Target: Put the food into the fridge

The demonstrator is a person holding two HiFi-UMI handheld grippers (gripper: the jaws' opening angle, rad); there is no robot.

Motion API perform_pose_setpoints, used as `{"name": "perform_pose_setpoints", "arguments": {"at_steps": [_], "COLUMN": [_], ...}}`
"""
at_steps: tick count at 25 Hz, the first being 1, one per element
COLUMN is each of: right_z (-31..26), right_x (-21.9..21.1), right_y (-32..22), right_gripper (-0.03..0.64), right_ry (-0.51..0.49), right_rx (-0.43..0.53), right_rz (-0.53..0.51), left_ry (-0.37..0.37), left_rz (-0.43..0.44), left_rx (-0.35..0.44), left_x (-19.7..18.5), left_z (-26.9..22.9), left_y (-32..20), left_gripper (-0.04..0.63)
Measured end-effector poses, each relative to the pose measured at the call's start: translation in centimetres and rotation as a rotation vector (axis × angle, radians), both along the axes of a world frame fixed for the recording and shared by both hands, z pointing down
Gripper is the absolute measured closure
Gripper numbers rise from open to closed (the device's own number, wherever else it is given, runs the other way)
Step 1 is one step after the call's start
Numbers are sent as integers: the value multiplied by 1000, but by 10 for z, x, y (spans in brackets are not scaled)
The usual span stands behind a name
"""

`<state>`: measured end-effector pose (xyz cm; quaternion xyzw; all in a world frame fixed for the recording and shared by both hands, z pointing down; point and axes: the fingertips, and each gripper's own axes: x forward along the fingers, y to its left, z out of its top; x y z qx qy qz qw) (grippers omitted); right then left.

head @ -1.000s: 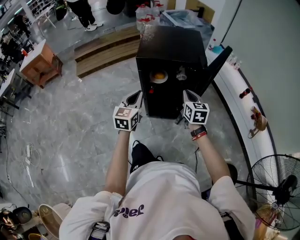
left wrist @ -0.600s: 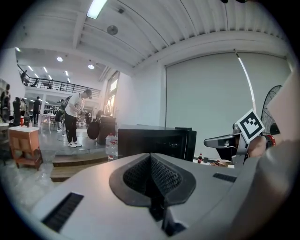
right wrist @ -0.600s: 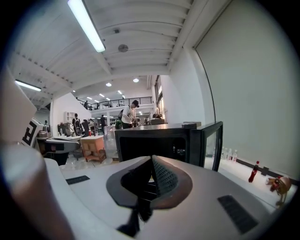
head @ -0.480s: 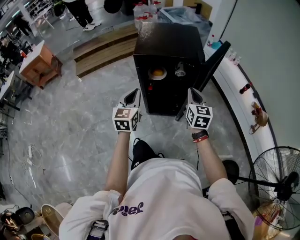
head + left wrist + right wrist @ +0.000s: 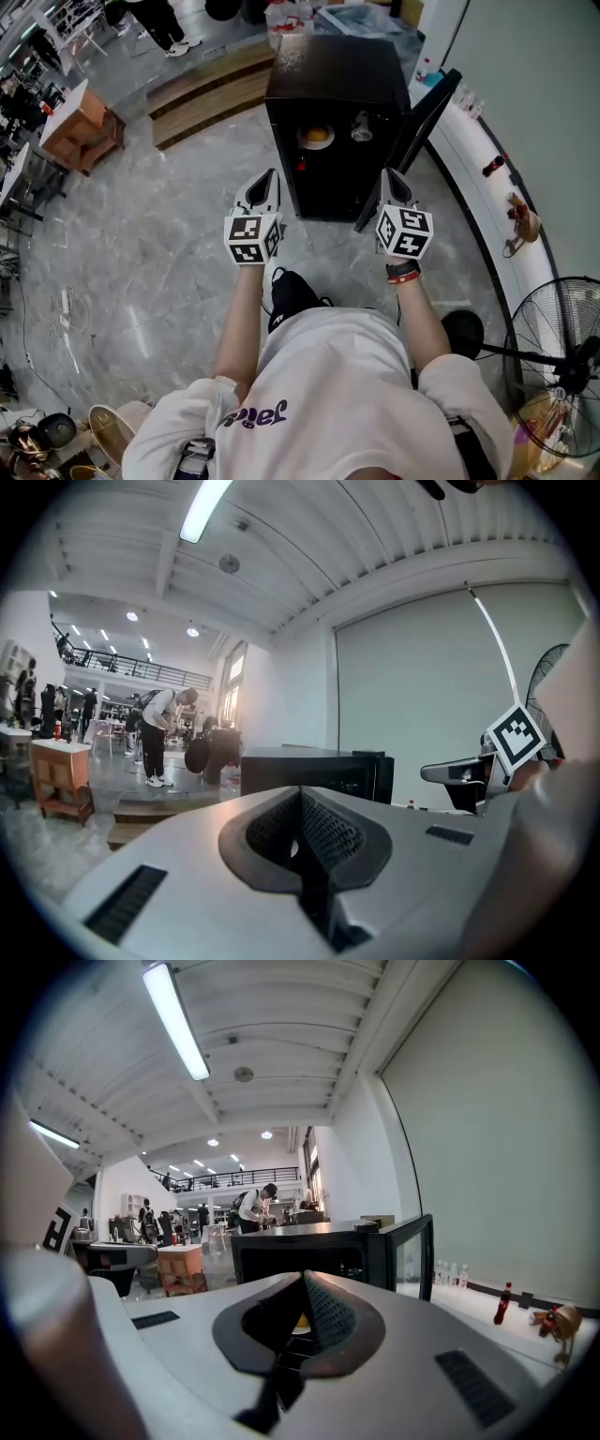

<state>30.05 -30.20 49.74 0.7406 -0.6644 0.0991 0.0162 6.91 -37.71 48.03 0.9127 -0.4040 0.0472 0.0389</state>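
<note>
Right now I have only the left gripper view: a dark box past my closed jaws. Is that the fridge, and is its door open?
Observer: Yes. The head view shows the black fridge with its door swung wide open on the person's right side.
Operator: Is anything inside already?
Observer: A plate with something orange on it sits on a shelf inside.
Operator: Is the other gripper carrying food?
Observer: No. The right gripper has its jaws together with nothing between them, as its own view shows.
</note>
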Motion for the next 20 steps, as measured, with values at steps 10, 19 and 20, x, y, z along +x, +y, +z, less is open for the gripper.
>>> {"name": "perform_pose_setpoints", "arguments": {"at_steps": [10,19,20], "right_z": [2,8,8], "right_x": [-20,-26,-26], "right_y": [-5,-7,-8], "right_gripper": [603,603,603], "right_ry": [0,9,7], "right_rx": [-10,-11,-12], "right_rz": [-55,-75,-76], "left_ry": [-32,-33,-34], "left_rz": [10,5,4], "left_rx": [-11,-17,-18], "left_x": [9,4,4], "left_z": [10,14,15], "left_y": [9,6,6], "left_gripper": [576,576,577]}}
